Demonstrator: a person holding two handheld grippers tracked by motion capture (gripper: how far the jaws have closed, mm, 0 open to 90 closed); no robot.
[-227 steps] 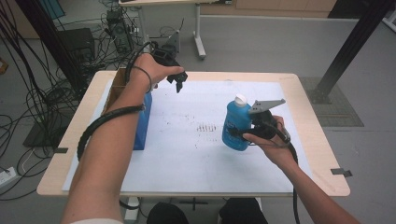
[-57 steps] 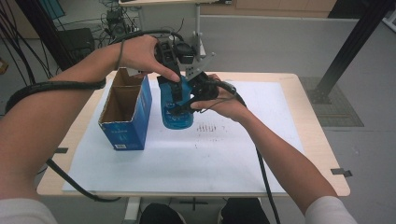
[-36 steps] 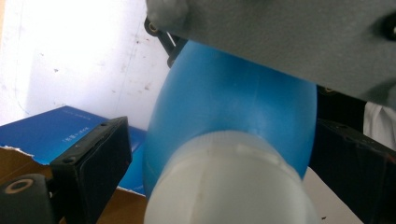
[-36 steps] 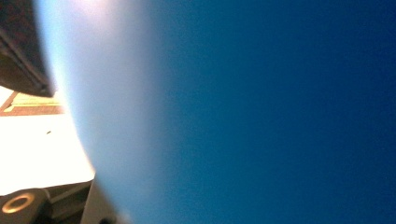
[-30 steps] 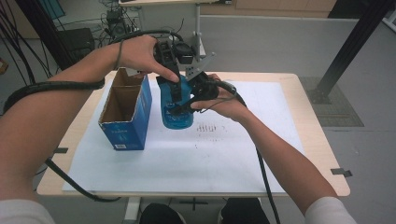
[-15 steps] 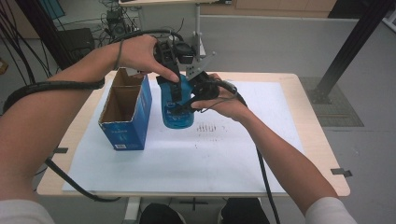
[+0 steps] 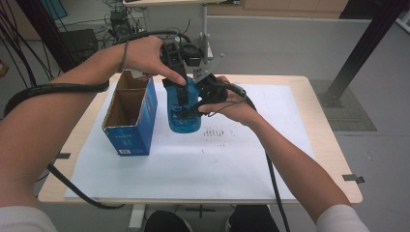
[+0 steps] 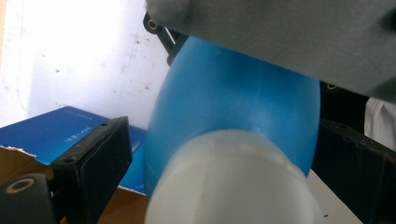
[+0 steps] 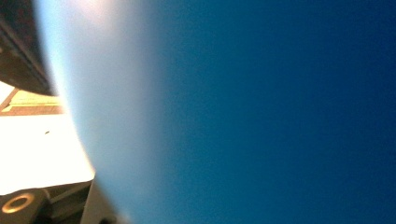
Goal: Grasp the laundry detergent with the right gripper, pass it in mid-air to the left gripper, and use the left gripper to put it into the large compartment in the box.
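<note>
Jaws of both grippers clamp the blue bottle (image 7: 183,116) (white-capped) beside the empty open box (image 7: 126,113).

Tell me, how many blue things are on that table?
2. A blue bottle sits mid-table with both grippers, left and right, around it. An open blue box stands just left of it. Anything inside the box is hidden.

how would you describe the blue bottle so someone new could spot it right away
On the white sheet covering the table, right of the open blue carton, both grippers meet at the blue bottle. Unlike the boxy carton, it is rounded, smooth plastic with a white cap.
</note>
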